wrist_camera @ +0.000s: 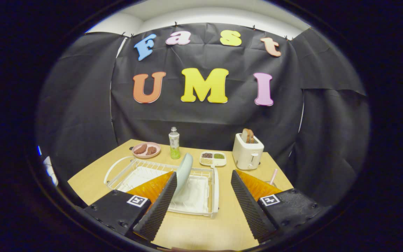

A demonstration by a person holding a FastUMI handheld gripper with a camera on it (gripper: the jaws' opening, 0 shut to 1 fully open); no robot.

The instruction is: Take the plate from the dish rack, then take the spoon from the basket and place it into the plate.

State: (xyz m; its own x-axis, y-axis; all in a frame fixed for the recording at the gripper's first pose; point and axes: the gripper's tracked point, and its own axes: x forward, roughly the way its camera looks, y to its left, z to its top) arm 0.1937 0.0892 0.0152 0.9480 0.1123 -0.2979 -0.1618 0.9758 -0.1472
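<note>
A pale green plate point(184, 171) stands on edge in the white wire dish rack point(215, 189) on the wooden table. My gripper point(203, 176) is open, its fingers spread wide above the table's near part. The left finger's tip point(169, 190) sits right beside the plate's lower edge; the right finger point(245, 196) is well apart from it, over bare table. Nothing is held between them. A striped straw-like handle point(273, 176) pokes up behind the right finger; what it stands in is hidden.
Beyond the rack stand a pink dish with brown food point(146, 149), a bottle of green liquid point(174, 143), a small divided tray of grains point(213, 158) and a white toaster with bread point(247, 151). Bare tabletop point(201, 229) lies between the fingers.
</note>
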